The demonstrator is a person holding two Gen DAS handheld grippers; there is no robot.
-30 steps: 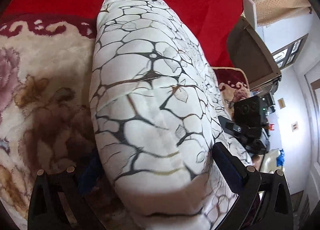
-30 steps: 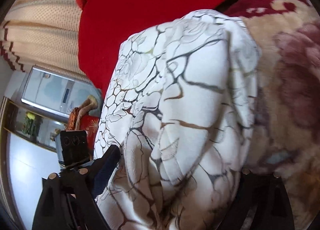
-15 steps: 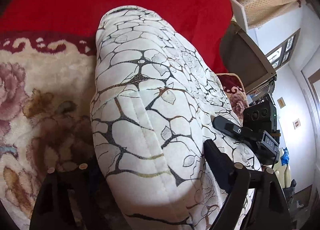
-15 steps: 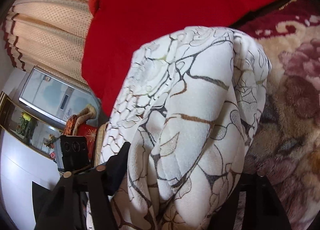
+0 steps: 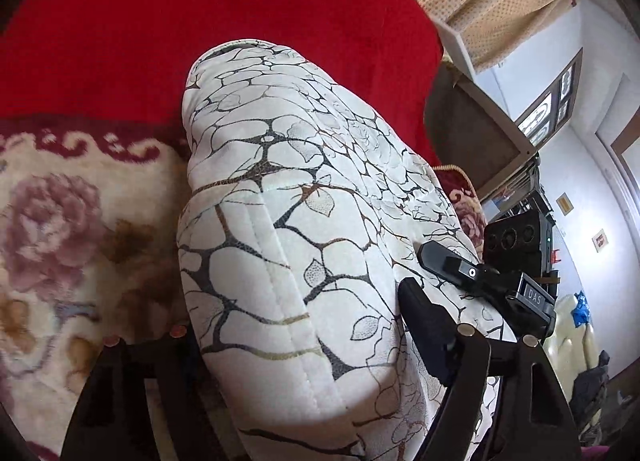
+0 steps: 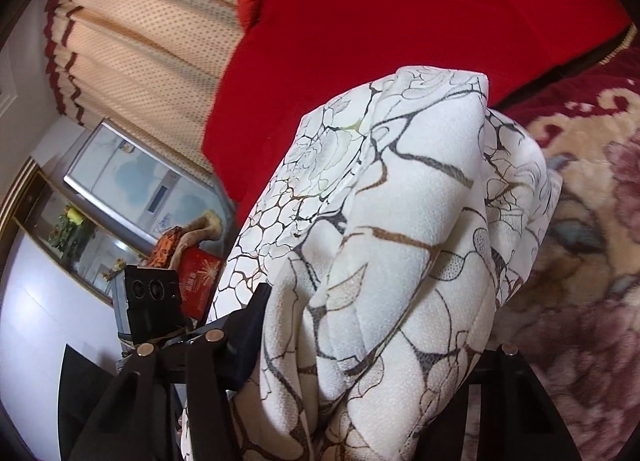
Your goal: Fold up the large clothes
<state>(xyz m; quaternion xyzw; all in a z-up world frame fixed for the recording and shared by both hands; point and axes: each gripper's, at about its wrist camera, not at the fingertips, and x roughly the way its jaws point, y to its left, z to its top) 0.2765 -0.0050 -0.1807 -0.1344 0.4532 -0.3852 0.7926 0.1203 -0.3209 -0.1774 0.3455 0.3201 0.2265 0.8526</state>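
left gripper jaws closing on the end of a thick folded white garment, pads pressing its sides. right gripper also closing, clamped on the other end. padded, stitched fabric w/ dark crackle and leaf print, bulging in a roll over a fuzzy floral blanket, red cloth behind.

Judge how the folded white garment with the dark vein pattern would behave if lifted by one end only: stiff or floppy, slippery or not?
The white garment looks padded and stitched, so it is probably soft, not stiff; an unsupported end would likely sag. Its folded layers bulge loosely and may slide apart. The surface looks matte, so probably not slippery.
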